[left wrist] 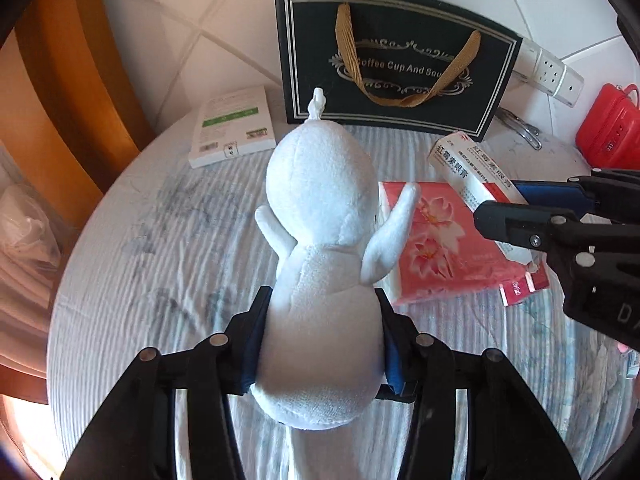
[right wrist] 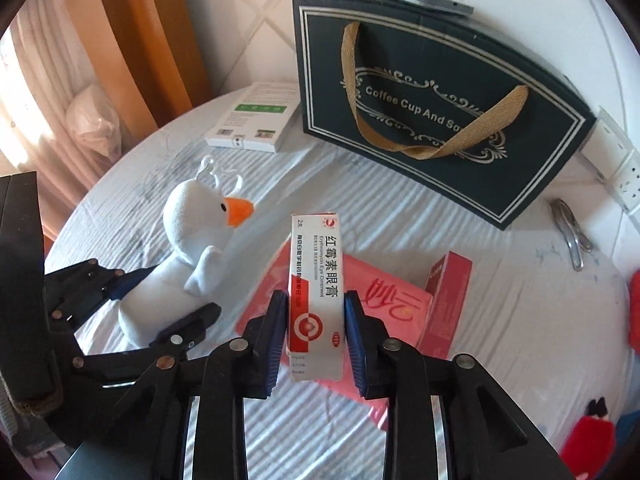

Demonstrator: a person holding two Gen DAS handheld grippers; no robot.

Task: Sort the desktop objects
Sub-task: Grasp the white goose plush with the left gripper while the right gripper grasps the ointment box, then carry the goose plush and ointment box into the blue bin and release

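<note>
While the dark gift bag [right wrist: 432,92] stands upright at the back of the worktop [right wrist: 500,280], its inside cannot be seen; tan ribbon handles hang down its printed face, and a flat grey thing lies across its top edge. Nothing shows inside it from either view.

Left hand-held gripper [left wrist: 320,344]: pads clamped on the lower body of a white plush duck [left wrist: 320,216]. Duck seen from behind in the left view, wings spread, loop on its head; in the right view its orange beak [right wrist: 240,211] points toward the bag. It is held low over the striped cloth, near the worktop's middle.

Right hand-held gripper [right wrist: 316,320]: blue pads pressed on both sides of a small white ointment box [right wrist: 316,280], red band and ring mark at its lower end, printed lettering running up its face. Box stands on end between the pads, above a pink tissue pack [right wrist: 380,300].

A slim red box [right wrist: 448,296] stands just beside that pack. White-and-green box [right wrist: 256,120] lies flat left of the bag. Power strip [left wrist: 548,72] sits right of it.
</note>
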